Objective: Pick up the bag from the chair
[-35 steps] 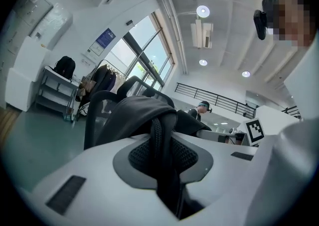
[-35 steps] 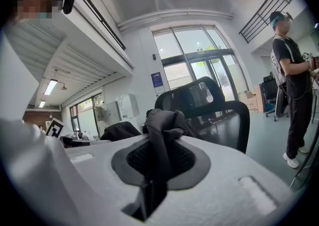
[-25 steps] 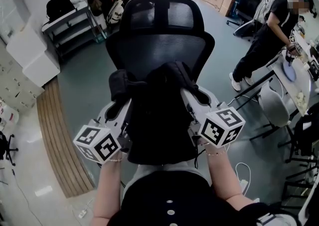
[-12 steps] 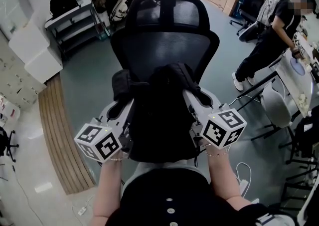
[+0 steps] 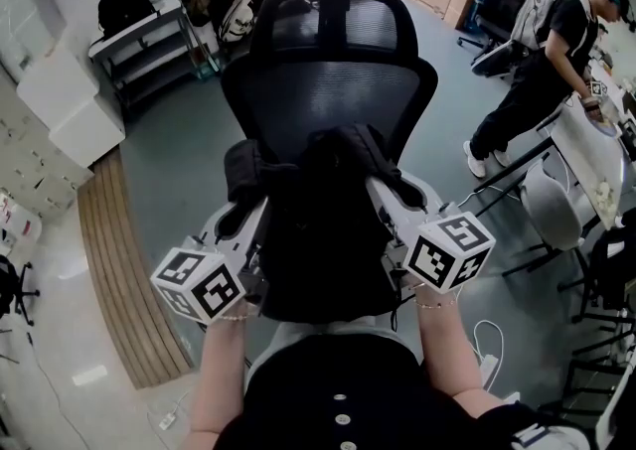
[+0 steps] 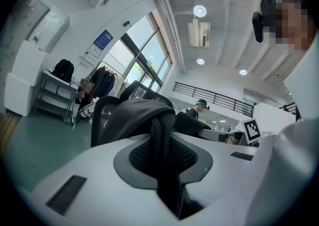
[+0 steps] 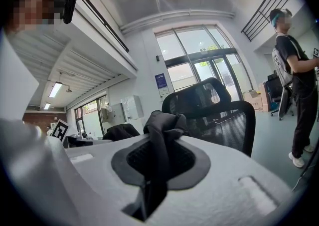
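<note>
A black backpack (image 5: 318, 229) hangs in front of the black mesh office chair (image 5: 328, 71), held up by its two shoulder straps. My left gripper (image 5: 243, 202) is shut on the left strap (image 6: 158, 137), which runs down between its pads. My right gripper (image 5: 383, 190) is shut on the right strap (image 7: 162, 137) in the same way. Both grippers point level toward the chair back, with the marker cubes near the person's hands. In the left gripper view the gripper (image 6: 167, 172) pinches the padded strap; in the right gripper view the gripper (image 7: 155, 170) pinches bunched fabric. The chair seat is hidden behind the bag.
A person (image 5: 542, 61) stands at a desk (image 5: 596, 155) on the right, with another chair (image 5: 547, 210) beside it. A shelf with bags (image 5: 139, 41) and white cabinets (image 5: 65, 105) line the left wall. A cable (image 5: 487, 349) lies on the floor at right.
Both grippers keep their hold on the straps and the bag stays where it was. Only the head view has shifted slightly.
</note>
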Available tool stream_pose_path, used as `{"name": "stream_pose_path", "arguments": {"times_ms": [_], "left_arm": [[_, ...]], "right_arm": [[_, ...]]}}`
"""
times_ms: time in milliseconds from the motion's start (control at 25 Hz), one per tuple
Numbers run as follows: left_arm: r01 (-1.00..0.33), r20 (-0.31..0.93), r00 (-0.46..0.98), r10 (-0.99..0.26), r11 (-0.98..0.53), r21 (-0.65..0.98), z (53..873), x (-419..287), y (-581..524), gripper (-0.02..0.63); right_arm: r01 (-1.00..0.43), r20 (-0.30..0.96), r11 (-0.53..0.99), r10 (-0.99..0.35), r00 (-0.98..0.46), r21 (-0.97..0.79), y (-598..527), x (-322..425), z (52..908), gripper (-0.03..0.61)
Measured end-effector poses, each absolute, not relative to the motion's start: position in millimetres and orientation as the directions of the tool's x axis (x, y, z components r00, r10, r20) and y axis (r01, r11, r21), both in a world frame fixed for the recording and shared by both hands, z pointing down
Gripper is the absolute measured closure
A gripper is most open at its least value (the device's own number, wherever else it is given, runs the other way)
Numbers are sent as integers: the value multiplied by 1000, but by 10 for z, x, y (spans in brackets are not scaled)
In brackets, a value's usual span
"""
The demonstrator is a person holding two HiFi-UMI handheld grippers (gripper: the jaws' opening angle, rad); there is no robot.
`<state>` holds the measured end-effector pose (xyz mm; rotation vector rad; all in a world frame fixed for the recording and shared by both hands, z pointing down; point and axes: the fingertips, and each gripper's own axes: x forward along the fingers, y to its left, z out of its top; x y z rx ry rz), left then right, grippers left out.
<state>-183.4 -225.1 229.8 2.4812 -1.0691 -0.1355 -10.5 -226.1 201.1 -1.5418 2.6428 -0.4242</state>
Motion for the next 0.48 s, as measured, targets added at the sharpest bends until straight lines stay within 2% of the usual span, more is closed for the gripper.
{"name": "stream_pose_path", "arguments": {"times_ms": [480], "left_arm": [[-664, 84, 701, -708, -606, 437, 2355, -1800, -2201, 545]], "right_arm": [[-846, 108, 467, -856, -505, -259, -2219, -98, 2072, 528]]}}
